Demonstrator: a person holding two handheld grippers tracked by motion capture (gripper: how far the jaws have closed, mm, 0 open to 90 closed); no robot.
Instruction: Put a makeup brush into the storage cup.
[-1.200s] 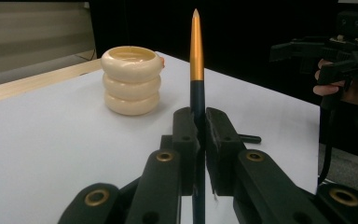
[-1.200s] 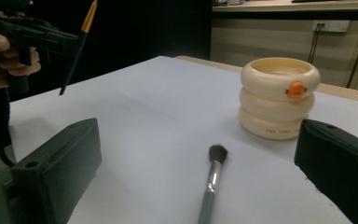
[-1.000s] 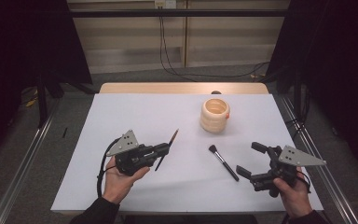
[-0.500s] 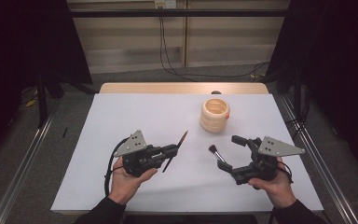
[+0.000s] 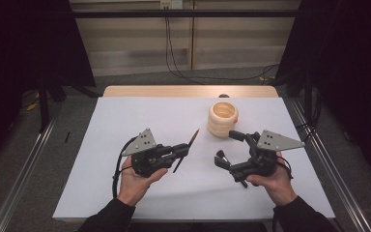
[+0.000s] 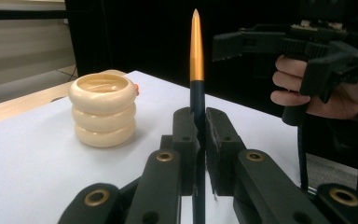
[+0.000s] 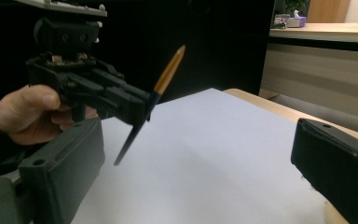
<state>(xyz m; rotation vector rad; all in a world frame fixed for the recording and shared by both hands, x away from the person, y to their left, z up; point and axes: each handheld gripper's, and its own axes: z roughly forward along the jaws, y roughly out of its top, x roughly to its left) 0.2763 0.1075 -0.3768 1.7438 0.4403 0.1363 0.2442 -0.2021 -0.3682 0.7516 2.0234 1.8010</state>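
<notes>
Slim black brush handle with an orange tip (image 6: pixel 196 70) sits clenched in the left gripper (image 5: pixel 183 150). High view alone catches a black makeup brush (image 5: pixel 221 155) on the white tabletop (image 5: pixel 140 116) under the right gripper (image 5: pixel 227 149), jaws spread wide, holding nothing.

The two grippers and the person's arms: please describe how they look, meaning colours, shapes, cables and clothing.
The left gripper and the right gripper are both black, and each carries a grey three-cornered plate dotted with small holes. In the left gripper view, brass-coloured rivets mark the linkage joints. A black cable loops from the left gripper. The person wears dark long sleeves.
</notes>
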